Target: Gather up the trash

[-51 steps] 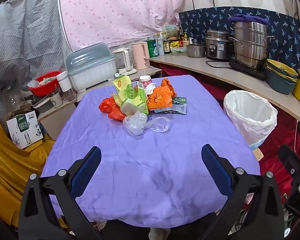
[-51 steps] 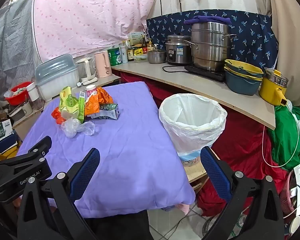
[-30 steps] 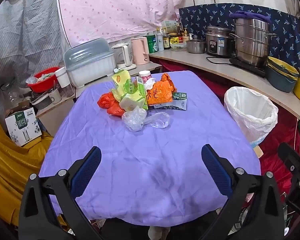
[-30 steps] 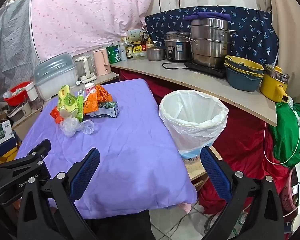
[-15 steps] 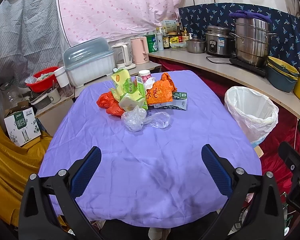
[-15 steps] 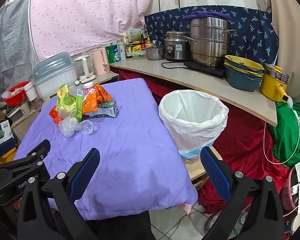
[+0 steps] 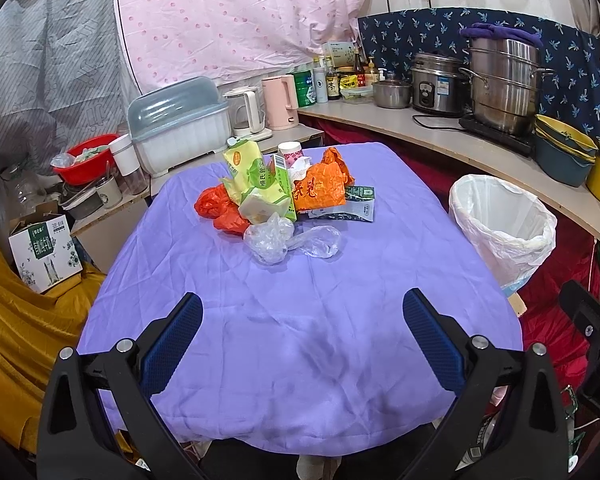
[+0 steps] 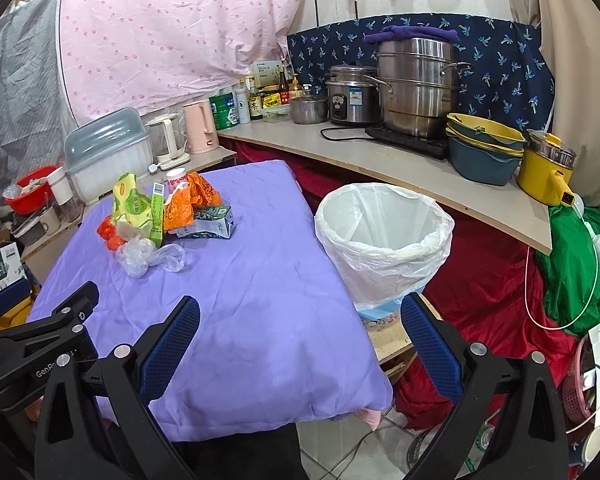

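A heap of trash lies at the far middle of the purple table [image 7: 300, 320]: a clear plastic bag [image 7: 288, 242] nearest me, a green carton [image 7: 276, 188], an orange wrapper [image 7: 320, 190], a red bag [image 7: 220, 210], a dark flat carton [image 7: 352, 204] and a paper cup [image 7: 290, 150]. The heap also shows in the right wrist view, with the clear bag [image 8: 148, 258] in front. A white-lined trash bin [image 7: 504, 228] [image 8: 384, 240] stands right of the table. My left gripper [image 7: 302, 334] is open and empty over the near table edge. My right gripper [image 8: 300, 334] is open and empty above the near right corner.
A counter [image 8: 380, 156] with pots, a rice cooker, bowls and bottles runs behind the bin. A dish rack [image 7: 180, 124], kettles and a red basin [image 7: 86, 158] sit behind the table at left. A cardboard box [image 7: 46, 250] and yellow cloth lie at left.
Both views have shifted only slightly; the trash heap and bin have not moved. Both grippers stay open.
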Motion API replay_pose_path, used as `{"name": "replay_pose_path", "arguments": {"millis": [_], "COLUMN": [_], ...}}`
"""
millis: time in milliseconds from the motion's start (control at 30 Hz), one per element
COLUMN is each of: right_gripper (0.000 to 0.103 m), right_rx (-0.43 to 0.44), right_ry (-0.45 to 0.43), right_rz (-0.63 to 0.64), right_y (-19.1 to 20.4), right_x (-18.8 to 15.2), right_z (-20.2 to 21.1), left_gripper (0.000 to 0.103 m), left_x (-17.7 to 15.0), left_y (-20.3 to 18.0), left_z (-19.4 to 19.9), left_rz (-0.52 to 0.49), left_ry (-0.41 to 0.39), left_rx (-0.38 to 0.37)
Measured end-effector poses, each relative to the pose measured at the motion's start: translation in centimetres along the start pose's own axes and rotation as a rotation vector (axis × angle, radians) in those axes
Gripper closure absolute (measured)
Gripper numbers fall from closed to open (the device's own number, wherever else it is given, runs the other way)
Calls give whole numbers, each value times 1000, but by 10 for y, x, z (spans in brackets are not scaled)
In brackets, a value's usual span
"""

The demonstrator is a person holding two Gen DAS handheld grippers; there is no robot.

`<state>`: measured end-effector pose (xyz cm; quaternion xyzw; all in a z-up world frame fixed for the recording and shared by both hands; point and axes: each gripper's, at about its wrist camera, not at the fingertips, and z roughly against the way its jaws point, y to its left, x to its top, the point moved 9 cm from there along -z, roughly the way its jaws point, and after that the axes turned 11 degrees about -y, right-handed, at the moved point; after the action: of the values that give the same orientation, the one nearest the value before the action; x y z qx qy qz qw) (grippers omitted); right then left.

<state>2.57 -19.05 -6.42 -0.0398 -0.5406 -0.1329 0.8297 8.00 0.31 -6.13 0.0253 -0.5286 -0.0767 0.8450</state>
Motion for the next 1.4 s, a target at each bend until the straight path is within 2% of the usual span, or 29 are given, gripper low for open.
{"name": "replay_pose_path", "arguments": {"millis": [600, 1400], "right_gripper": [7, 7], "right_rx": [-7, -11], "right_ry": [-9, -14], "right_rz": [-8, -19], "right_y": [-10, -18], "right_x": [6, 10], "right_z": [2, -1], "left_gripper": [7, 7], "left_x": [14, 17], "left_y": [-10, -17], "left_z": [-5, 3], "left_rz": [-18, -23], "left_ry": [-24, -54], "left_rx": [-13, -22]}}
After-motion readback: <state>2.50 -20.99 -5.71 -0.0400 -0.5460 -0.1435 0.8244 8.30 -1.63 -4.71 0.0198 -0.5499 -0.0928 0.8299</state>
